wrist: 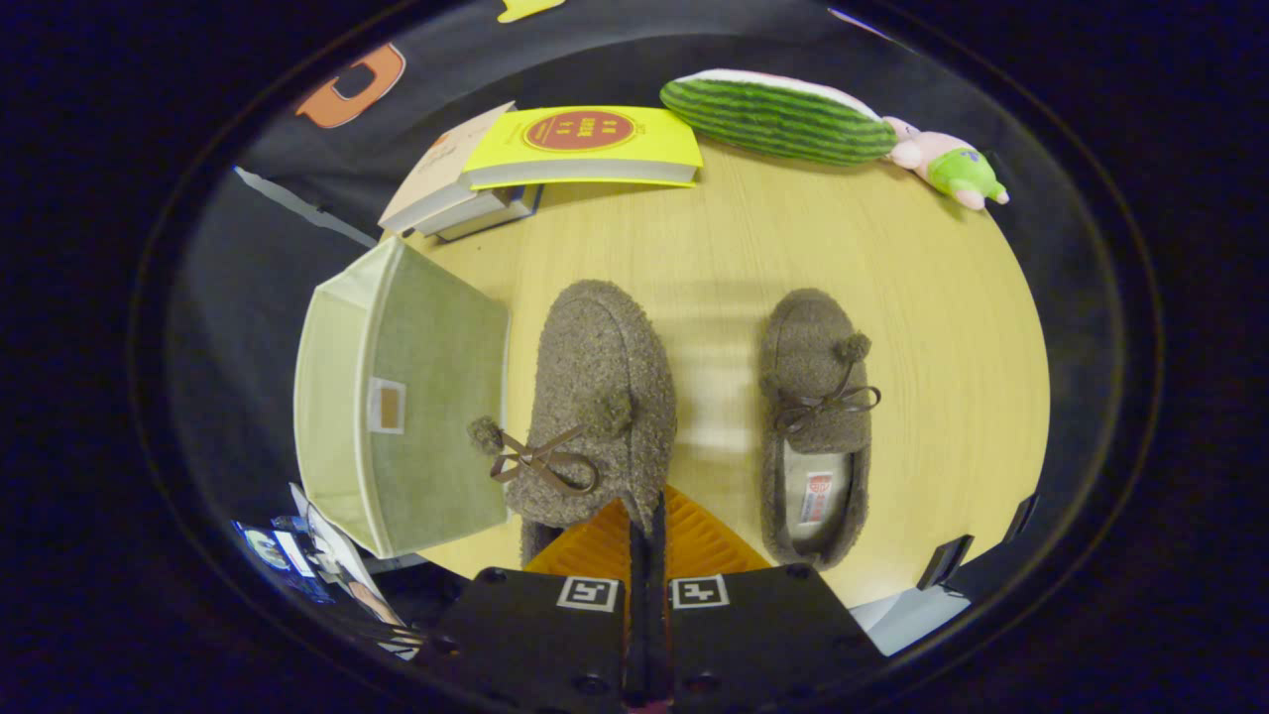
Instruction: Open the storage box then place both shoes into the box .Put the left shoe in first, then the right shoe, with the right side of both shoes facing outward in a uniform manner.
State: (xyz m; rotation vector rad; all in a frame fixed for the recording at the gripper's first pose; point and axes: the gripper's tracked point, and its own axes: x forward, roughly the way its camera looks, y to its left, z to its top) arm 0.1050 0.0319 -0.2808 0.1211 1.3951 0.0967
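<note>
1. My claw (646, 531) is pressed together on the heel rim of the near slipper (595, 407); both fingers pinch the fuzzy edge, one on each side of the thin wall, with almost no gap left between them.
2. I judge the grip is taken at the heel so the toe points away from me and the slipper can be carried sideways into the box without my fingers getting in the way.
3. This slipper sits just beside the box (397, 416), nearly touching its side wall. It appears slightly raised or tilted, though I cannot tell for certain whether it has left the table (892, 327).
4. It is brown and woolly, with a thin dark bow and two pompoms, one dangling toward the box.
5. The second slipper (818, 416) lies flat to the right, apart from the first, toe pointing away, its pale lining and a small label visible at the heel.
6. The box is pale green fabric, lying on its side with a small patch on the wall facing me.
7. Beyond the slippers, well apart, are stacked books (555, 159), a watermelon-slice cushion (778, 119) and a small plush toy (947, 164).
</note>
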